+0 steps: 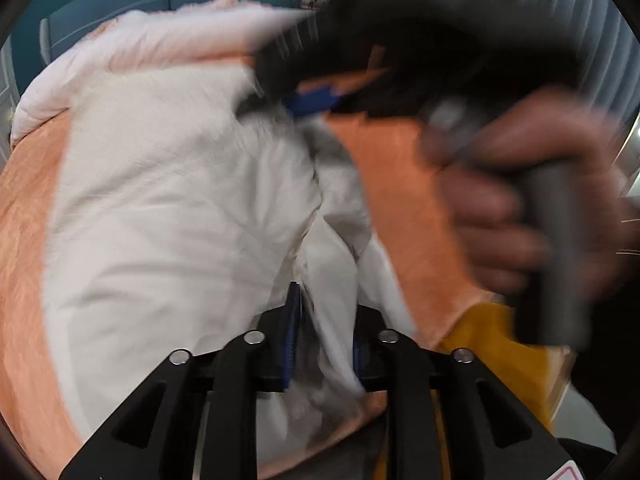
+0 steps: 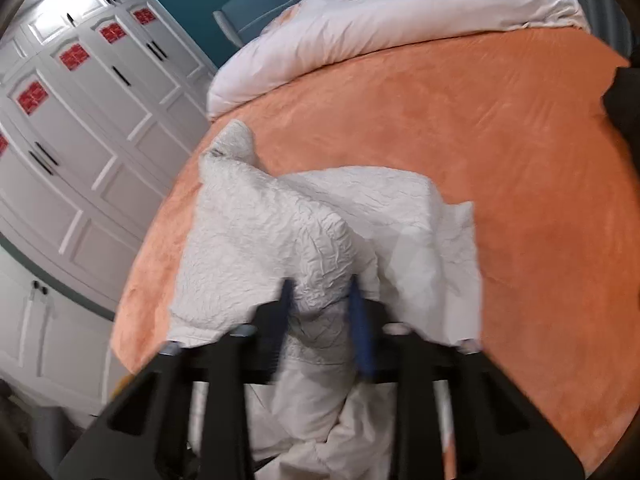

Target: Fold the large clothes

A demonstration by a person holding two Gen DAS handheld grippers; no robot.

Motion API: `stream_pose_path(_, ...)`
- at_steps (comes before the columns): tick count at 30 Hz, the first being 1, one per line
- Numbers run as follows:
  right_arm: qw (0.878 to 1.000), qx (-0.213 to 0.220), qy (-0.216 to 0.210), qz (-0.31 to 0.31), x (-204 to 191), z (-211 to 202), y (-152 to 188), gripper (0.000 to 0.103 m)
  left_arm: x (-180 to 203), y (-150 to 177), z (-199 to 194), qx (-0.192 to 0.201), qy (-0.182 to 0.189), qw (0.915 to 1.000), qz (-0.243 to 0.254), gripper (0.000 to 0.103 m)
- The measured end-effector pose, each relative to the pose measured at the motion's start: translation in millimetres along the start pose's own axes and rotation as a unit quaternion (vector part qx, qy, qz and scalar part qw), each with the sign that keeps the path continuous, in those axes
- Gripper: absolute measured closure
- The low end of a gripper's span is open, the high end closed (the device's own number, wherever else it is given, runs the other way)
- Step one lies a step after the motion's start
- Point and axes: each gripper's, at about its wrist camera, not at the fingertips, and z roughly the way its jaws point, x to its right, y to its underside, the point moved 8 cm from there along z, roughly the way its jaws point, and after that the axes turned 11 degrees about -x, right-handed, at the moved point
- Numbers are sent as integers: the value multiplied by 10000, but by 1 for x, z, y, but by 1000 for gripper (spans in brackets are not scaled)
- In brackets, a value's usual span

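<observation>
White crinkled garment (image 2: 304, 240) is gripped by both jaws, with bare orange bedspread (image 2: 500, 152) stretching beyond its edges.

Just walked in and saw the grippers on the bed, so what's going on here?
A person is folding a large white garment on the orange bedspread. The left gripper and the right gripper each have white fabric between their fingers. The garment is bunched and partly lifted, not yet folded flat. A white duvet lies heaped near the headboard.

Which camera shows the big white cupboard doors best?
The right wrist view: the white panelled wardrobe doors with red stickers fill its left side, fairly sharp. The left wrist view shows almost none of them, just the crinkled white garment on the orange bedspread.
</observation>
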Motion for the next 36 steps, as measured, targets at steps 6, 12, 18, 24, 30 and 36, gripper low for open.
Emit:
stream_pose_path(6, 9969, 617, -64, 481, 26, -28, -15, 96, -47, -24, -96, 1065, -32, 9926, -580, 52)
stream_pose_path(12, 9943, 457, -40, 966, 61, -9, -4, 96, -127, -88, -85, 1191, -741, 9821, -1256, 52)
stream_pose_path(18, 9915, 296, 67, 1266, 80, 18, 6, 95, -162, -105, 7, 412, -741, 9780, -1905, 52)
stream_pose_path(24, 9932, 191, 306, 1108, 84, 49, 15, 95, -164, -90, 40, 594, -1407, 9732, -1722, 44)
stream_pose_path(30, 9937, 228, 220, 1073, 88, 68, 21, 95, -173, -83, 60, 714, -1593, 9693, -1730, 42)
stream_pose_path(36, 9934, 170, 219, 1117, 93, 74, 22, 95, -176, -83, 72, 758, -1873, 9648, -1686, 41)
